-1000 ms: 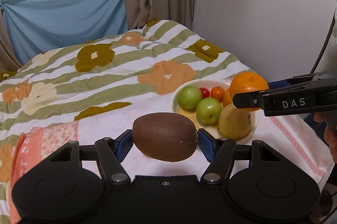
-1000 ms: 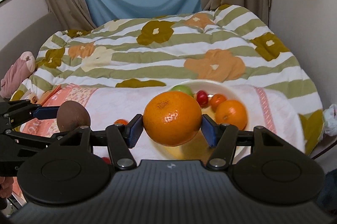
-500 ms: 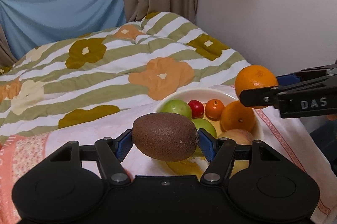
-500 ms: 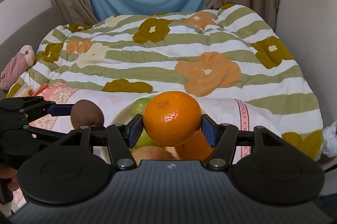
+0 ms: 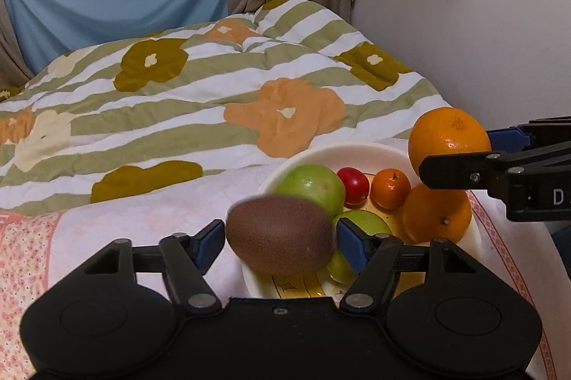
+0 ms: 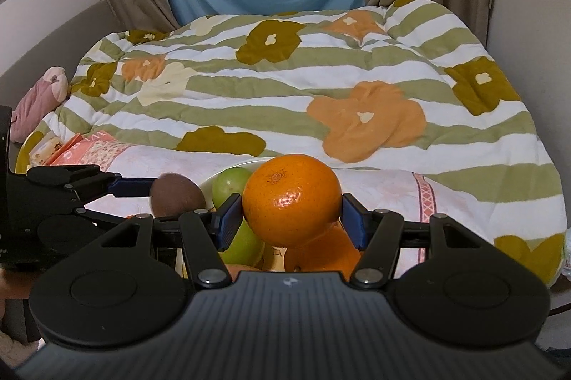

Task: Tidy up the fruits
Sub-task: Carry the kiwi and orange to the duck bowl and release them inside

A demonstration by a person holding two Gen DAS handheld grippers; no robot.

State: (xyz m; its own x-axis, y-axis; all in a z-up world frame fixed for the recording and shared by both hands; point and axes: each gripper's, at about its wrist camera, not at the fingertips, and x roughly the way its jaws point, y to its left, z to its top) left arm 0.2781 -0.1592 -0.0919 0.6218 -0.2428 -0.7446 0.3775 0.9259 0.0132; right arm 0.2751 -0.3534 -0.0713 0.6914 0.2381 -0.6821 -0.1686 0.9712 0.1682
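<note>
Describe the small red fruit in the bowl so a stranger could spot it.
Find the white bowl on the flowered bedspread. At its far side, the red fruit sits between a green apple and a small tangerine. It is the only red one.

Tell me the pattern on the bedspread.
Green and white stripes with big flowers on the bedspread; right wrist view shows it best.

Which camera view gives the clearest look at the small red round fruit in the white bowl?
The left wrist view: the small red round fruit lies unobstructed in the white bowl, between a green apple and a small orange mandarin. The right wrist view shows none of it; the large orange held there blocks the bowl.
</note>
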